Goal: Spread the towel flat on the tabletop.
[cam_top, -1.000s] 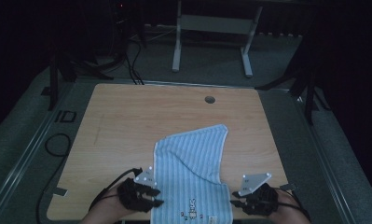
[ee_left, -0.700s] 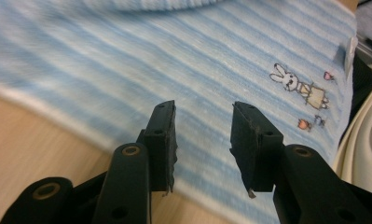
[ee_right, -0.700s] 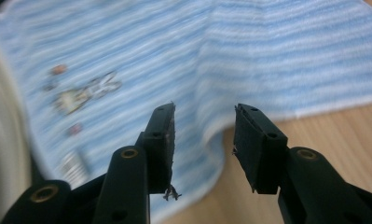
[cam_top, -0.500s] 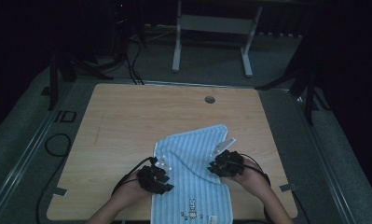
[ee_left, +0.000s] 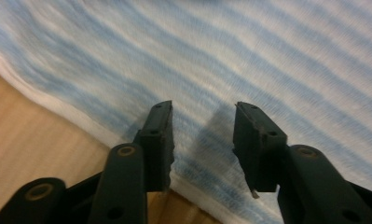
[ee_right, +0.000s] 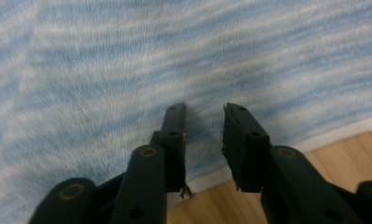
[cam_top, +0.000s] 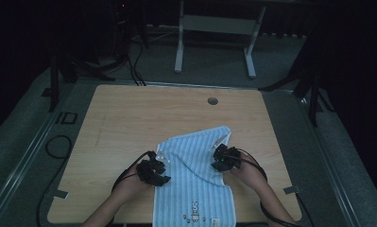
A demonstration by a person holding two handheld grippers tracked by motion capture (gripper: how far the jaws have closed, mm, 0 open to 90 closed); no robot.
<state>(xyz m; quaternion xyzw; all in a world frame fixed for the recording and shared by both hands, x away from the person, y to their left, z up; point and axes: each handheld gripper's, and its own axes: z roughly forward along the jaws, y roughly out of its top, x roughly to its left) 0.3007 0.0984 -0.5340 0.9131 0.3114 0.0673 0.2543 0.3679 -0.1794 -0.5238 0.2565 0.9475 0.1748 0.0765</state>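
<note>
Towel, blue-and-white striped (cam_top: pixel 195 182): lies on the wooden table (cam_top: pixel 129 118), near edge, far corner folded over. My left gripper (cam_top: pixel 154 171): at the towel's left hem, jaws apart over the cloth, nothing clamped. My right gripper (cam_top: pixel 222 158): at the right hem, jaws just narrowed but released, with a gap between them above the fabric.

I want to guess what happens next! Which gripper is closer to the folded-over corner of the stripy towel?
Right. The right gripper sits at the towel's right edge just below the folded corner, jaws apart. The left gripper is at the opposite edge, farther from that corner.
</note>
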